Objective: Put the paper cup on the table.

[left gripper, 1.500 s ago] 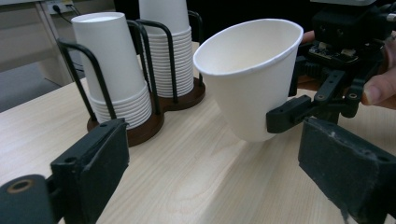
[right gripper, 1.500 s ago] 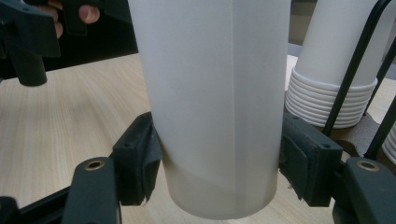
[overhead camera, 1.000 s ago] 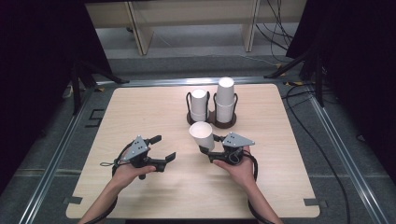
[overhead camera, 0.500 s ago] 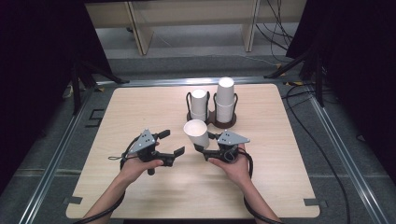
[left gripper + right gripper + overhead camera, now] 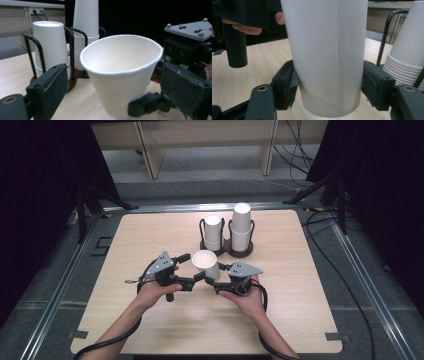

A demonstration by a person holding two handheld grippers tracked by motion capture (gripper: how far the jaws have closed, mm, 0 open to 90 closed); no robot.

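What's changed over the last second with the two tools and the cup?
The left tool moved right and up the table until its open jaws stand on either side of the paper cup. The right tool stayed shut on the cup, drifting slightly left. The cup stacks in their holder stayed put.

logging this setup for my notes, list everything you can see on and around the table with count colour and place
single paper cup: one, white, upright, clamped in the right tool near the table's middle
cup stacks: two, white, upside down in the holder, the right one taller
cup holder: one, dark wire on a brown base, far middle of the table
table: one, light wood, rounded corners
shelving: pale wood, beyond the table
cables: black, on the grey floor at right
right tool: black with a grey plate, shut on the single paper cup
left tool: black with a grey plate, jaws open either side of that cup
hands: two, one on each tool
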